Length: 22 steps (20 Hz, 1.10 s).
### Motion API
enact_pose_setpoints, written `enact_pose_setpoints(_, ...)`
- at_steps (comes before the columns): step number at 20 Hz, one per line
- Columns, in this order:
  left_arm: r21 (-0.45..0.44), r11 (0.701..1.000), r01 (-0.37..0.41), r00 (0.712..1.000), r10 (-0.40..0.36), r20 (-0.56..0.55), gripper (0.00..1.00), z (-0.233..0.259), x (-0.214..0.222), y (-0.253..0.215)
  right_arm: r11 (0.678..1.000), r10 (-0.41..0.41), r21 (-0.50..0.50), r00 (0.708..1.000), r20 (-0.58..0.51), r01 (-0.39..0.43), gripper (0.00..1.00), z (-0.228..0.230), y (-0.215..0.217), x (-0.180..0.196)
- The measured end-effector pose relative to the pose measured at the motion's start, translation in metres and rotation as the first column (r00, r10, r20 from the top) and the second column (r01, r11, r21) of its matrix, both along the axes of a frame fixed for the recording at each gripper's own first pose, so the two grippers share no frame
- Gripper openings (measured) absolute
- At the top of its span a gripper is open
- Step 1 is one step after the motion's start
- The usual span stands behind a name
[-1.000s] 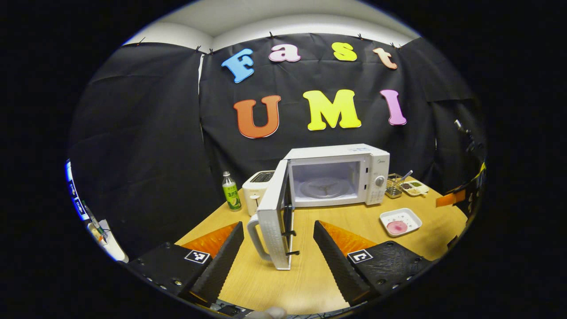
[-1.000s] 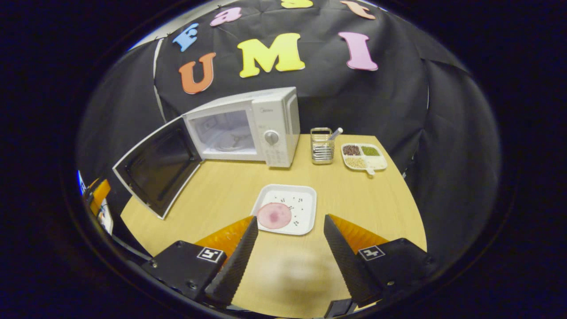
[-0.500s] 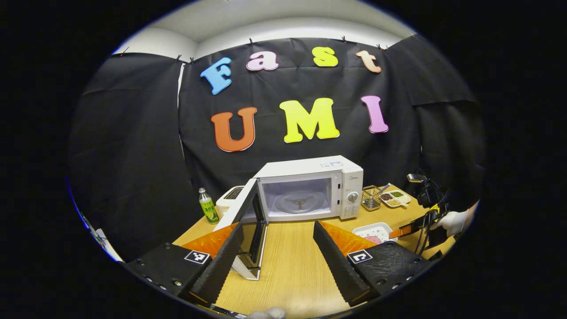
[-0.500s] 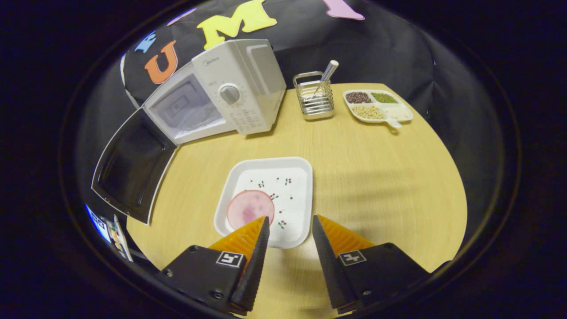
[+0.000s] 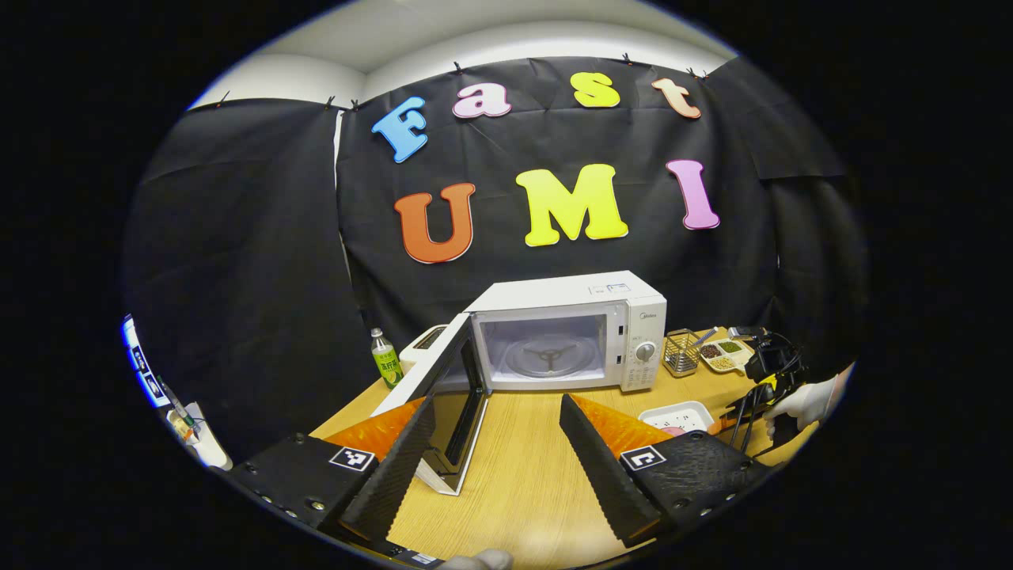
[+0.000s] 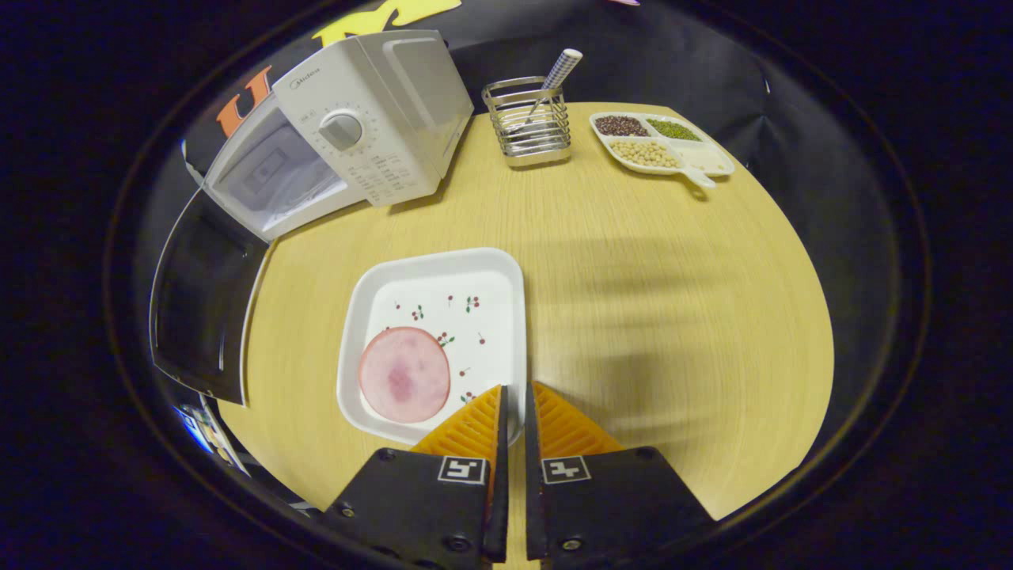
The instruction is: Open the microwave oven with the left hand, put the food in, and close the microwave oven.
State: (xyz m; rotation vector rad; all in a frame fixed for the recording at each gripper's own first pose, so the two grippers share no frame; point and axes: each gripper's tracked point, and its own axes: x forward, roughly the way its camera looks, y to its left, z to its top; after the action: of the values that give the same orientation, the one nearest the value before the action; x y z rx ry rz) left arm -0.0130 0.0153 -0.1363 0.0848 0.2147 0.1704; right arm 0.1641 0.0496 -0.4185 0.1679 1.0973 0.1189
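The white microwave [image 5: 578, 317] stands at the back of the wooden table with its door [image 5: 451, 396] swung wide open and the glass turntable [image 5: 550, 356] bare. My left gripper [image 5: 497, 400] is open, held back from the oven with nothing between its fingers; the door's edge lies beside its left finger. A white plate [image 6: 443, 293] carries a round pink slice of ham [image 6: 404, 374]. My right gripper [image 6: 514, 392] is shut on the plate's near right rim. The left gripper view has the plate [image 5: 673, 413], with a gloved hand [image 5: 799, 400] to the right of it.
A wire utensil holder [image 6: 529, 119] and a divided dish of beans [image 6: 661, 142] sit right of the microwave [image 6: 372, 119]. A green bottle [image 5: 388, 362] and a white toaster [image 5: 423, 348] stand to its left. The open door [image 6: 198, 309] overhangs the table's left front.
The right gripper has dropped to the plate and its fingers have come together on the rim. The left gripper has drawn back from the open door and stayed open.
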Motion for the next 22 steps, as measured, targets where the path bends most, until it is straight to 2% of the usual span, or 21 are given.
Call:
enact_pose_setpoints(3,0.002,1.0,-0.007,1.0,0.007,0.0,0.96,0.001,-0.006,-0.007,0.998,-0.047,0.042,0.999,-0.02,0.047,0.09,-0.001,0.002,0.001)
enact_pose_setpoints(6,0.007,1.0,-0.006,1.0,0.006,0.006,0.96,0.001,-0.007,-0.013,0.997,-0.044,0.064,0.999,-0.013,0.045,0.04,0.0,-0.001,0.004)
enact_pose_setpoints(7,0.009,1.0,-0.014,1.0,0.014,0.011,0.96,0.003,-0.008,-0.014,0.996,-0.044,0.079,0.999,-0.01,0.045,0.1,-0.001,0.002,0.002)
enact_pose_setpoints(8,0.007,1.0,-0.019,1.0,0.019,0.016,0.96,0.004,-0.01,-0.013,0.995,-0.028,0.091,1.0,-0.012,0.029,0.04,0.0,0.002,0.003)
enact_pose_setpoints(10,0.0,1.0,-0.018,1.0,0.018,0.023,0.96,0.007,-0.012,-0.015,0.992,-0.018,0.127,1.0,-0.018,0.021,0.04,0.0,0.001,0.002)
enact_pose_setpoints(13,0.026,1.0,0.005,1.0,-0.006,0.022,0.97,0.01,-0.014,-0.013,0.978,-0.054,0.201,0.998,-0.023,0.058,0.04,0.0,0.005,0.0)
enact_pose_setpoints(15,0.032,0.999,0.016,1.0,-0.017,0.023,0.97,0.014,-0.013,-0.006,0.966,-0.069,0.252,0.997,0.017,0.062,0.04,0.011,0.011,0.001)
enact_pose_setpoints(18,0.022,0.999,0.049,0.998,-0.049,0.034,0.97,0.021,-0.012,0.001,0.96,-0.068,0.278,0.994,0.083,0.042,0.03,0.033,0.022,-0.005)
enact_pose_setpoints(22,0.014,0.994,0.109,0.994,-0.109,0.028,0.97,0.024,-0.011,0.012,0.93,-0.125,0.361,0.982,0.142,0.066,0.04,0.067,0.049,-0.015)
